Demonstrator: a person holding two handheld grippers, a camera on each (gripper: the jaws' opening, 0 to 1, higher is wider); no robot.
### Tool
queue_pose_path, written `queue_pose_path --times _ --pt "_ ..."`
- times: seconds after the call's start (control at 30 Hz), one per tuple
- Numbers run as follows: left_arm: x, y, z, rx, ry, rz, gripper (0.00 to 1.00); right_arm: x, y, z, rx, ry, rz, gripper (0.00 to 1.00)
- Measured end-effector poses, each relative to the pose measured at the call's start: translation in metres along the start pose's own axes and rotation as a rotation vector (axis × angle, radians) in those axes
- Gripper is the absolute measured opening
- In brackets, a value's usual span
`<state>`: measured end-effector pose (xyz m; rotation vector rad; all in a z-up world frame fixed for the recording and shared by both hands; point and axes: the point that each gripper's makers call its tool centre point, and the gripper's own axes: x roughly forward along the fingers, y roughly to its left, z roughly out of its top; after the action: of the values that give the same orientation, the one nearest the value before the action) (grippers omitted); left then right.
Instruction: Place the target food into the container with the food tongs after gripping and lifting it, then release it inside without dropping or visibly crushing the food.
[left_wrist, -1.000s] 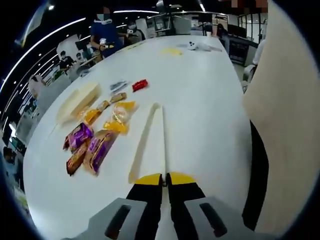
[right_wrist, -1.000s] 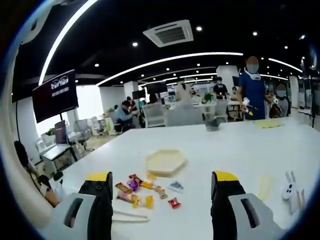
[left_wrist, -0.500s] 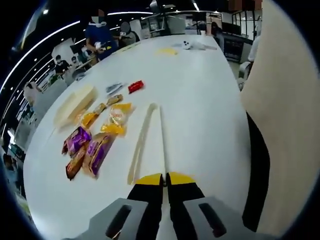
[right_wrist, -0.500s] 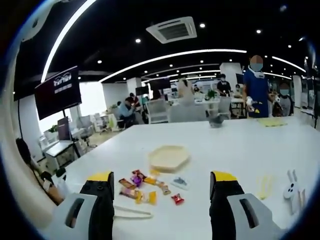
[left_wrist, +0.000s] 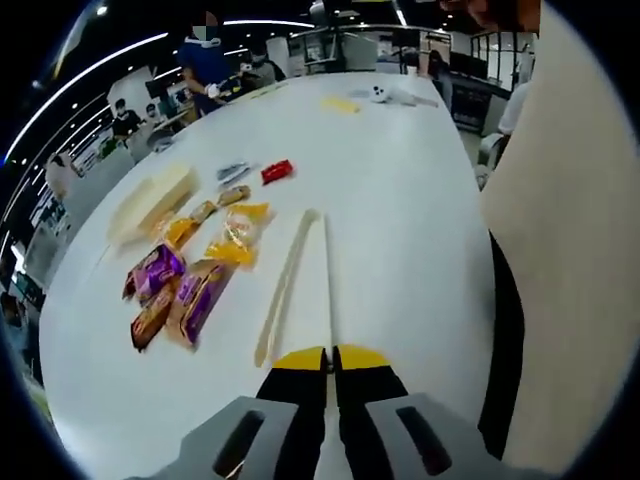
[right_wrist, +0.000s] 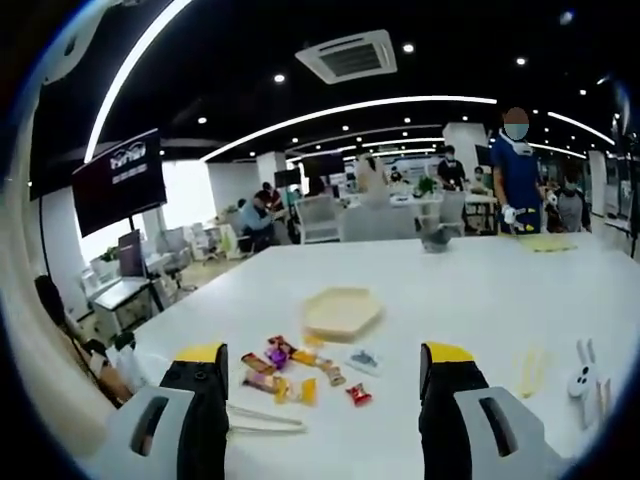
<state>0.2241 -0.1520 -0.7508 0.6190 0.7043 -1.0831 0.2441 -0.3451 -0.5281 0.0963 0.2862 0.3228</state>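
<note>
Cream food tongs (left_wrist: 300, 270) lie along the white table (left_wrist: 410, 230), one arm running straight into the closed jaws of my left gripper (left_wrist: 329, 356). Left of the tongs are the wrapped snacks: purple packets (left_wrist: 155, 272), orange packets (left_wrist: 235, 235), and a red one (left_wrist: 278, 171). The cream tray-like container (left_wrist: 150, 200) sits beyond them. In the right gripper view the container (right_wrist: 343, 311), the snacks (right_wrist: 290, 365) and the tongs (right_wrist: 262, 420) lie ahead, farther down the table. My right gripper (right_wrist: 325, 400) is held above the table, open and empty.
A white rabbit-shaped toy (right_wrist: 580, 375) and a pale yellow item (right_wrist: 530, 370) lie at the right of the table. A person's beige clothing (left_wrist: 570, 250) stands close on the right. A person in blue (right_wrist: 518, 165) stands at the far end, with office desks behind.
Both views sway slightly with the hands. The tongs stay in line with my left jaws, and the snacks and container have not moved.
</note>
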Motion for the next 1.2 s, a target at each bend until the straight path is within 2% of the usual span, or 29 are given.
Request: queue_pose_path --times 0.4,0.8,1.03,1.2 --pt "-0.037 0.011 0.035 -0.047 -0.12 -0.021 0.0 0.011 0.01 -0.004 0.004 0.017 0.056 0.79" --pt "-0.061 0.012 0.053 -0.039 -0.174 -0.06 0.0 0.018 0.02 -0.003 -0.014 0.029 0.141 0.79" --pt "-0.08 0.009 0.065 -0.029 -0.214 -0.102 0.0 0.02 0.029 -0.002 -0.032 0.042 0.222 0.79" --pt "-0.092 0.009 0.076 -0.006 -0.247 -0.13 0.0 0.02 0.043 0.0 -0.042 0.05 0.305 0.79"
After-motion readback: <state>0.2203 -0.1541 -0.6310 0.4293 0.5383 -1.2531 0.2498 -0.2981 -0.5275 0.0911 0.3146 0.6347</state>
